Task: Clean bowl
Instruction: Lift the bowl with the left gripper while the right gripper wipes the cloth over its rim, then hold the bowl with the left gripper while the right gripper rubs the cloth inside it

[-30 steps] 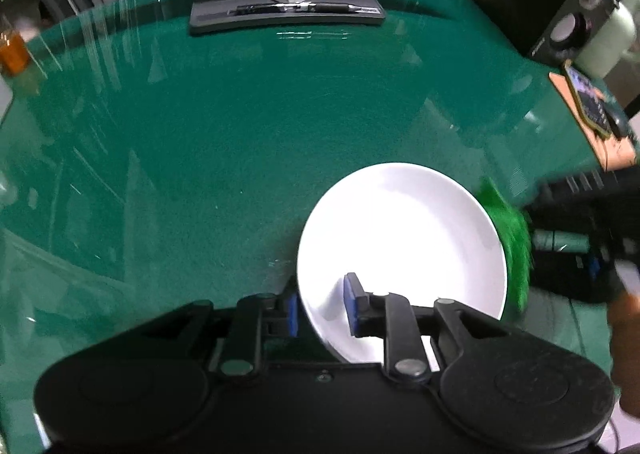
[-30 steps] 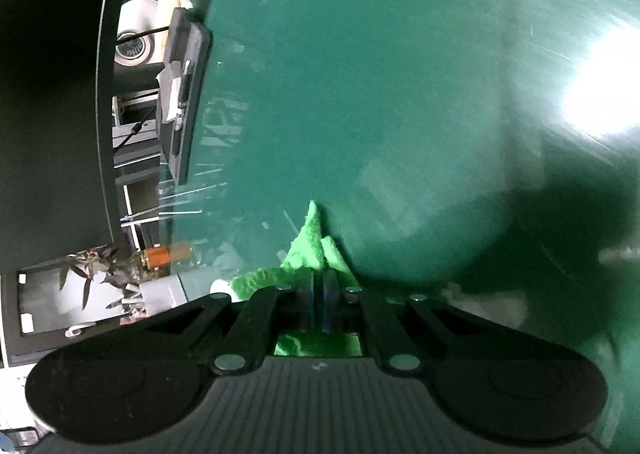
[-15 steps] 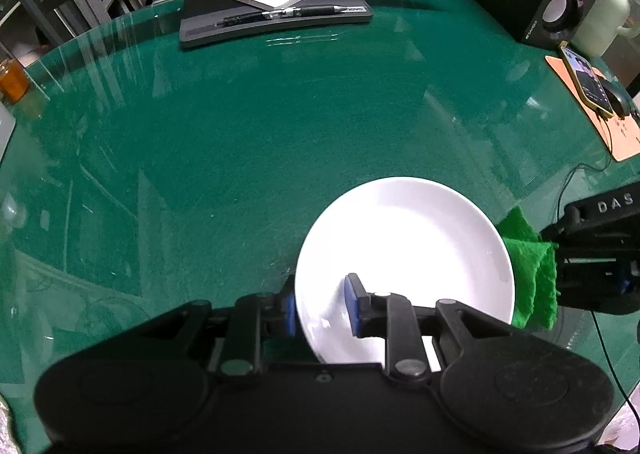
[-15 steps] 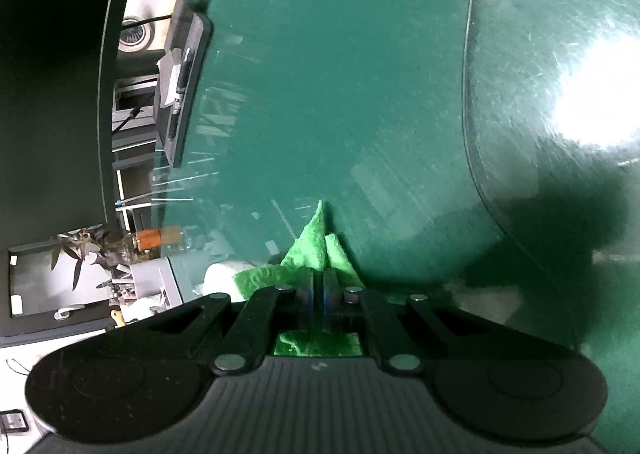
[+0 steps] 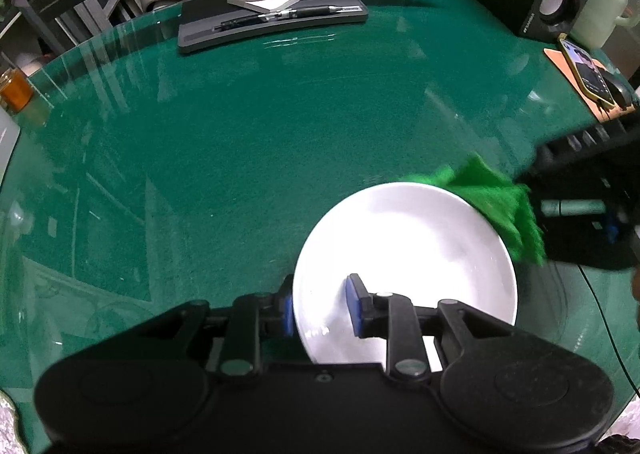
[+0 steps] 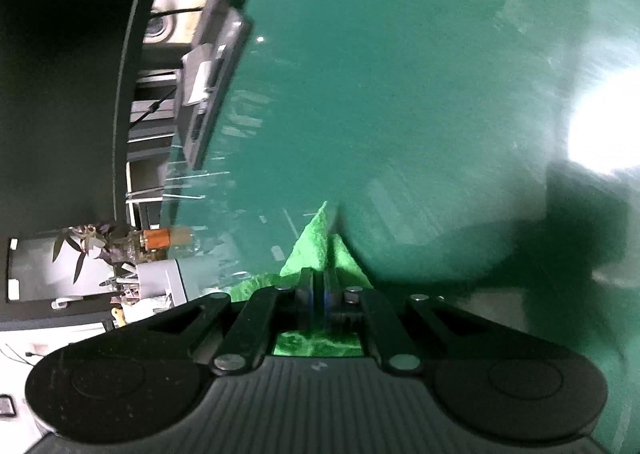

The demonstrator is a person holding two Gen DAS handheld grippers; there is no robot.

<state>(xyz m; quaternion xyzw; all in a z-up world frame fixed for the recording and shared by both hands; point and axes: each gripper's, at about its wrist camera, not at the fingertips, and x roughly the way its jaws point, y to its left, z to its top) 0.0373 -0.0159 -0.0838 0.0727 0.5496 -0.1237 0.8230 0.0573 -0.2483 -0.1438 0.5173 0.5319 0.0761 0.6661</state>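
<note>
The left gripper has its two blue-padded fingers set either side of the near rim of the white bowl, one pad outside the wall and one inside, so the jaws pinch the rim and hold the bowl in place on the green glass-topped table. From that grip the bowl opens away and to the right, its bare white inside facing up and looking free of any visible dirt, though glare washes out much of it. The right gripper has its jaws pressed together on a folded green cloth, whose pointed end sticks out forward past the fingertips along the line of the fingers. In the left wrist view that cloth lies over the far right rim of the bowl, just at the edge and not in the hollow, with the dark body of the right gripper behind it, further right. So what matters is this: the bowl's inside lies to the left of the cloth and toward the holding hand, and the cloth hand is the only one free to move. My judgement is that the wipe has to sweep inward from that right rim across the hollow, while the left grip steadies the bowl against the push. The right wrist view is blurred and does not show the bowl clearly.
</note>
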